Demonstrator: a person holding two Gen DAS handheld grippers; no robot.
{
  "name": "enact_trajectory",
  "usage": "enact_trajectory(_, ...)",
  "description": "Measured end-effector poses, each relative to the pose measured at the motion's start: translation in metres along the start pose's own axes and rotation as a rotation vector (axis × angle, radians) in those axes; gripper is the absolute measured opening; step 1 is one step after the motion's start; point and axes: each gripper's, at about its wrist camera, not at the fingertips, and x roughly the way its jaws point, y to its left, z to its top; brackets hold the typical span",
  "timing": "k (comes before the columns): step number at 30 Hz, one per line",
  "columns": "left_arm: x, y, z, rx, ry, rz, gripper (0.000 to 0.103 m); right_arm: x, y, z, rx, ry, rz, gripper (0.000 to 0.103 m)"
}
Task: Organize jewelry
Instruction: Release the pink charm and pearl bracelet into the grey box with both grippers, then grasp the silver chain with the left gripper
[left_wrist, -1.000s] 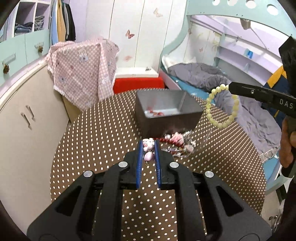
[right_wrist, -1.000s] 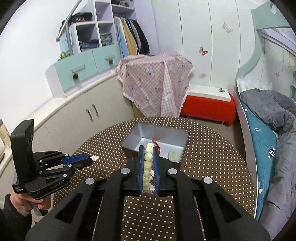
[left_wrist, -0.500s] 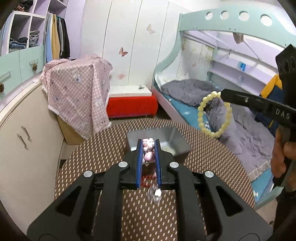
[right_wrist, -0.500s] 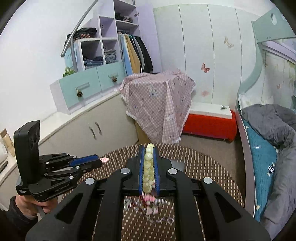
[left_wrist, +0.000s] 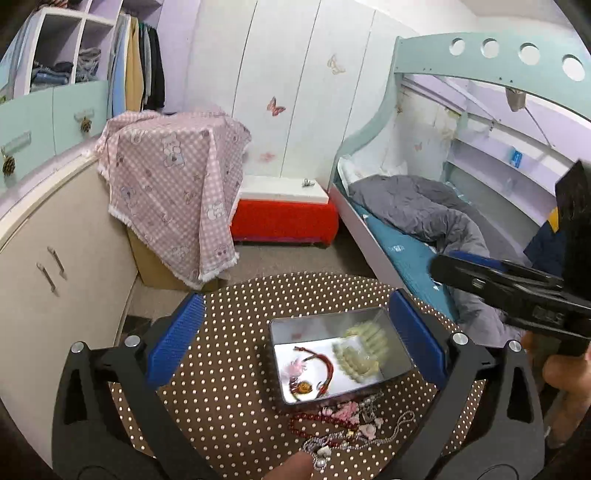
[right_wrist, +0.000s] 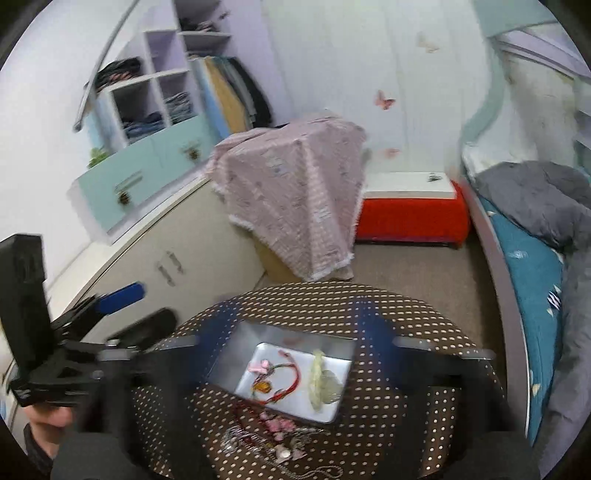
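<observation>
A grey metal tin (left_wrist: 397, 363) stands on the round brown polka-dot table (left_wrist: 229, 398). In it lie a pale green bead bracelet (left_wrist: 360, 350), a pink bead piece (left_wrist: 295, 367) and a red cord bracelet (left_wrist: 325, 369). My left gripper (left_wrist: 295, 338) is open and empty above the tin, blue pads wide apart. My right gripper (right_wrist: 291, 354) is open and blurred, high over the tin (right_wrist: 221, 363); the green bracelet (right_wrist: 319, 380) shows there too. A tangle of loose jewelry (left_wrist: 347, 424) lies on the table in front of the tin, also in the right wrist view (right_wrist: 273, 435).
A cabinet (left_wrist: 55, 258) stands at the left. A box under a pink checked cloth (left_wrist: 173, 184) and a red bench (left_wrist: 284, 218) stand behind the table. A bed with a grey blanket (left_wrist: 424, 214) is at the right.
Both grippers have opened and risen. The green bracelet and the pink bead piece have left the jaws and now lie in the tin.
</observation>
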Motion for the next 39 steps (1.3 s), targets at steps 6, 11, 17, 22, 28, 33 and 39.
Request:
enact_trajectory(6, -0.019, 0.013, -0.008, 0.005, -0.032, 0.043, 0.097, -0.016, -0.010, -0.007, 0.051, -0.027, -0.046, 0.095)
enact_trajectory(11, -0.039, 0.022, -0.014, -0.016, -0.065, 0.027, 0.097, -0.032, -0.006, -0.018, 0.053, -0.033, -0.097, 0.095)
enact_trajectory(17, -0.055, 0.024, -0.024, -0.029, -0.071, 0.016, 0.097, -0.065, 0.005, -0.033, 0.064, -0.073, -0.146, 0.095)
enact_trajectory(22, -0.068, 0.021, -0.032, -0.007, -0.085, 0.045, 0.097, -0.083, 0.008, -0.048, 0.080, -0.091, -0.147, 0.095)
enact_trajectory(28, -0.077, 0.013, -0.051, -0.040, -0.079, 0.110, 0.097, -0.085, 0.005, -0.062, 0.031, -0.062, -0.096, 0.095)
enact_trajectory(33, -0.077, 0.001, -0.077, -0.046, -0.051, 0.199, 0.097, -0.079, -0.007, -0.073, -0.005, -0.026, -0.021, 0.095)
enact_trajectory(39, -0.063, -0.017, -0.105, 0.005, 0.031, 0.238, 0.097, -0.073, -0.025, -0.087, 0.001, 0.019, 0.002, 0.095)
